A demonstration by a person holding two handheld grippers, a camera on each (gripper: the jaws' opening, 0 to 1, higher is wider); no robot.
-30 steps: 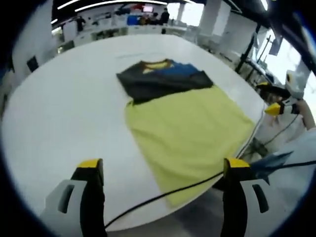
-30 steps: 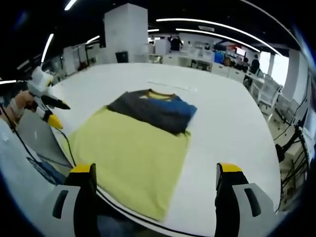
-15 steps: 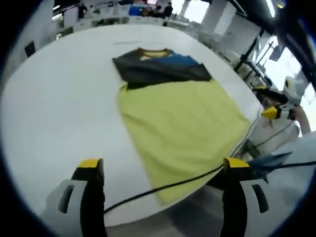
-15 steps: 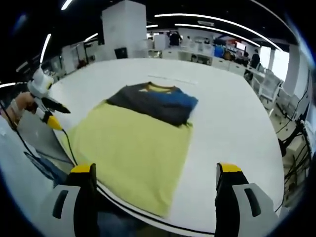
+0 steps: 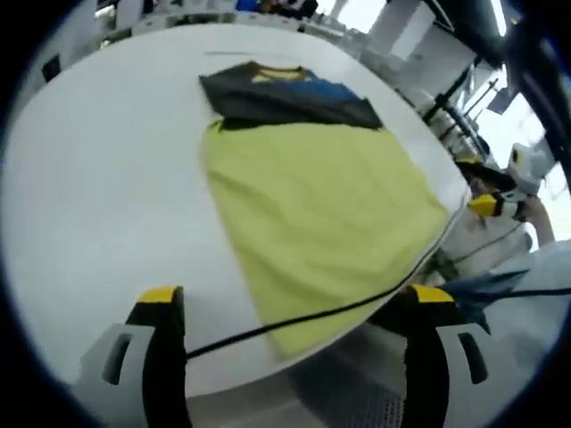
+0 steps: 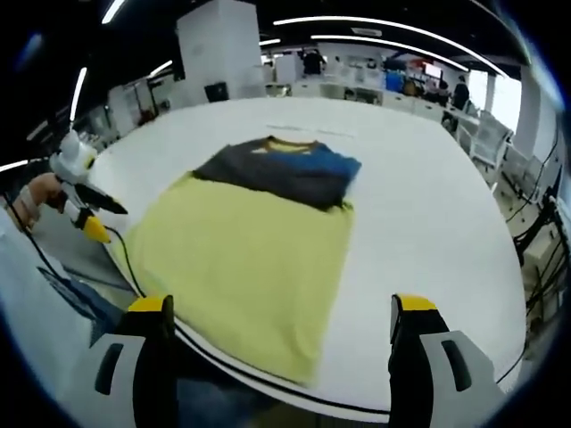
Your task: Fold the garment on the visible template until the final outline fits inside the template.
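A folded dark grey garment (image 5: 285,98) with a blue patch and a yellow collar lies across the far end of the yellow-green template cloth (image 5: 321,205), partly on the white table beyond it. In the right gripper view the garment (image 6: 277,174) and the template (image 6: 241,259) lie ahead in the same way. My left gripper (image 5: 295,294) hovers open over the template's near corner, holding nothing. My right gripper (image 6: 281,305) is open above the template's near edge, also with nothing in it. Each gripper appears in the other's view: the right gripper (image 5: 500,203), the left gripper (image 6: 85,214).
The big white round table (image 5: 89,178) has bare surface on both sides of the cloth. A black cable (image 5: 312,316) runs across the template's near corner and off the table edge. Desks, chairs and stands fill the room behind the table (image 6: 428,223).
Both views have shifted with the hands, the left one nearer and more over the template. The garment and template lie as before. Both grippers stay open.
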